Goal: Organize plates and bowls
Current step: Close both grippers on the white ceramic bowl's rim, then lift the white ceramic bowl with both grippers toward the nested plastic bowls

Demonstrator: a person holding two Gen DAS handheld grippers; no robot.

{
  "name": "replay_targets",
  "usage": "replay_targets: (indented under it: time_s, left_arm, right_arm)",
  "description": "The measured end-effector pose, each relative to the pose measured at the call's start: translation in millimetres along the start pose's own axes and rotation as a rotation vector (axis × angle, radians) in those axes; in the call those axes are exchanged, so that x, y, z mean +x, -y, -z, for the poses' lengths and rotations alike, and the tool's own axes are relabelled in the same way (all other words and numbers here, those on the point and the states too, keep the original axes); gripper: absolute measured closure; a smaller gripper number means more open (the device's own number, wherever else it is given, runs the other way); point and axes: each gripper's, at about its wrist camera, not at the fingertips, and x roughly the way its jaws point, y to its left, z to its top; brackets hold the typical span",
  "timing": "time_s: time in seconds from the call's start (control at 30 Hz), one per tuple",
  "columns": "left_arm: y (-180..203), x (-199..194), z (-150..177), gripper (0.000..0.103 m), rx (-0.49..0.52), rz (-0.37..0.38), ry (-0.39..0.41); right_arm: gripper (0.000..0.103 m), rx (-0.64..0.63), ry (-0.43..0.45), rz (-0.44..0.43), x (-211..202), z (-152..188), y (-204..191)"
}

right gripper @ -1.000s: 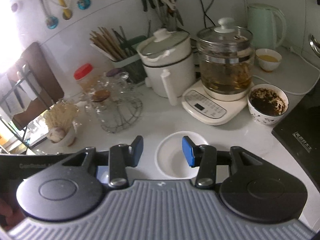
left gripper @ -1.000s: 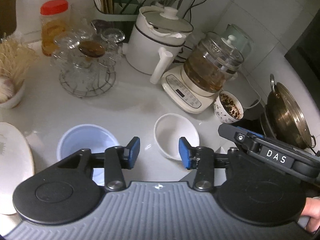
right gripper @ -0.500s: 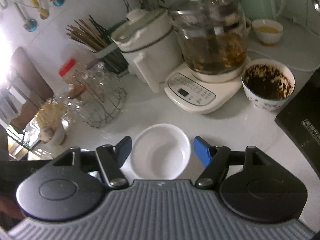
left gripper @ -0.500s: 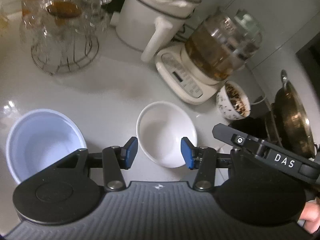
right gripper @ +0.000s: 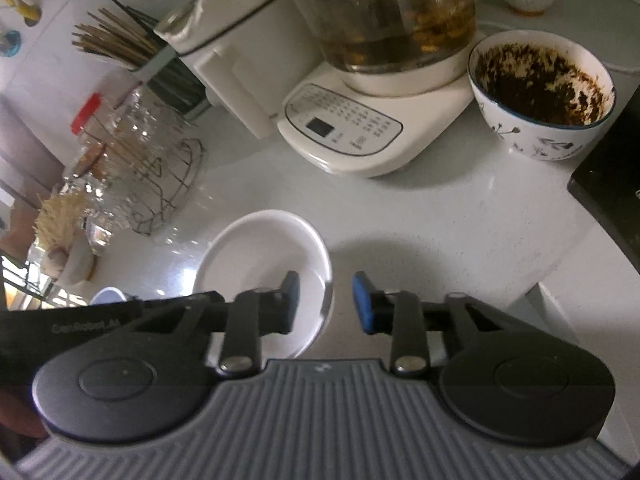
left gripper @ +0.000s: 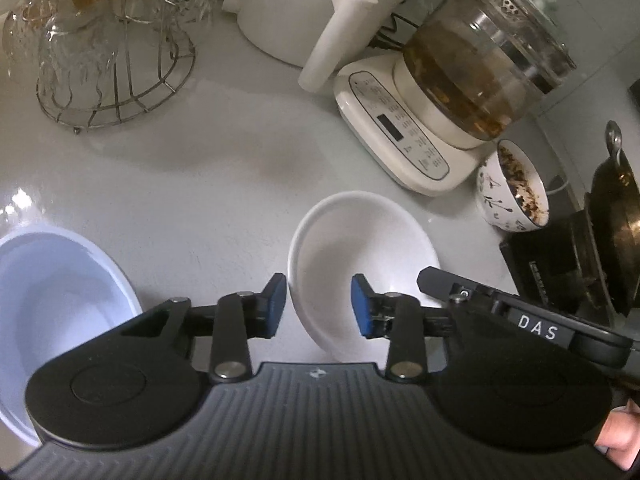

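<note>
Small white bowl [left gripper: 360, 256] sitting on the pale counter [left gripper: 208, 184], in front of the tea kettle's base [left gripper: 400, 136], well apart from the bluish-white bowl [left gripper: 52, 304] at the left. Probably glazed ceramic: stiff, light enough for one grip, slick at the wall, liable to chip if knocked or dropped. Best taken at the rim, one pad inside and one outside, squeezed square so it does not skate out. Left gripper [left gripper: 319, 306] straddling the bowl's left rim, jaws closing, pads not yet visibly pressing on it. Right gripper [right gripper: 326, 304] straddling the right rim the same way, inner finger over the bowl's hollow, outer finger over bare counter, jaws closing, contact not evident.
</note>
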Motion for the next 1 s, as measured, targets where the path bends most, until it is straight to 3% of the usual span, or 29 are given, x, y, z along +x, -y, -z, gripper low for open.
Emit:
replay_targets:
  time_s: [0.1,0.23,0.53,1.0]
  left_arm:
    - [-7.0,5.2,-0.6,0.077,-0.032,0.006,-0.011]
    - [-8.6,6.5,0.5,0.08,-0.039,0.024,-0.007]
    - [-12.3,-13.0,-1.1,0.08,-0.097,0.055,0.016]
    - [-5.8,-102.9,-8.5,0.079,-0.158,0.046,0.105]
  right_arm:
    - [0.083,-0.01,-0.022,0.002,7.0,-0.5,0.1]
    - [0.091,-0.023,-0.039,-0.006,11.2,-0.4,-0.3]
    - [0.092,-0.069,-0.051,-0.012,-1.7,-11.2,-11.9]
    - [0.091,-0.185,-0.022,-0.075,-59.2,-33.9,-65.8]
